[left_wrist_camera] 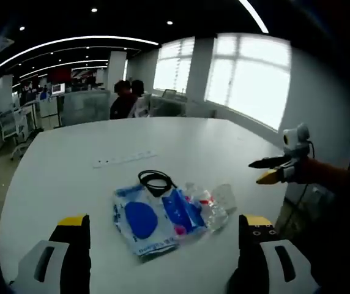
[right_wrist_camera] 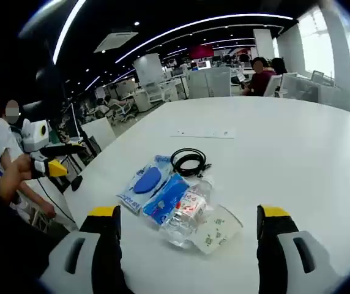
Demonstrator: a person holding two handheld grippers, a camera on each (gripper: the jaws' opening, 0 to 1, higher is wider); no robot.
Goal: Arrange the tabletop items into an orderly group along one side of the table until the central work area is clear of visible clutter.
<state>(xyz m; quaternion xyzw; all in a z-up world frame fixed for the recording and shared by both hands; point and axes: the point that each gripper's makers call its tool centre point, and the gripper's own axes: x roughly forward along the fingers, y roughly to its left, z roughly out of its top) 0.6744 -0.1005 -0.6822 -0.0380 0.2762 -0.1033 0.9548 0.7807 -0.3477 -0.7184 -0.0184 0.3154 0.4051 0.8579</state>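
Observation:
A small heap of items lies on the white table [left_wrist_camera: 59, 165]. It holds a coiled black cable [left_wrist_camera: 155, 180] [right_wrist_camera: 188, 160], a white packet with a blue oval [left_wrist_camera: 139, 220] [right_wrist_camera: 143, 182], a blue packet [left_wrist_camera: 178, 209] [right_wrist_camera: 166, 197], a clear bottle with a red label [left_wrist_camera: 207, 208] [right_wrist_camera: 190, 211] on its side, and a clear plastic cup [left_wrist_camera: 225, 195] [right_wrist_camera: 218, 229]. My left gripper [left_wrist_camera: 166, 222] hovers open in front of the heap. My right gripper [right_wrist_camera: 188, 213] is open too, short of the bottle and cup. Each shows in the other's view, off the table edge: right gripper [left_wrist_camera: 256, 173], left gripper [right_wrist_camera: 71, 158].
A flat white power strip [left_wrist_camera: 123, 159] [right_wrist_camera: 202, 133] lies beyond the heap, towards the table's middle. People sit past the far edge [left_wrist_camera: 126, 101] [right_wrist_camera: 262, 75]. A person's hand and sleeve [right_wrist_camera: 10, 177] hold the left gripper. Bare table [right_wrist_camera: 297, 153] spreads around the heap.

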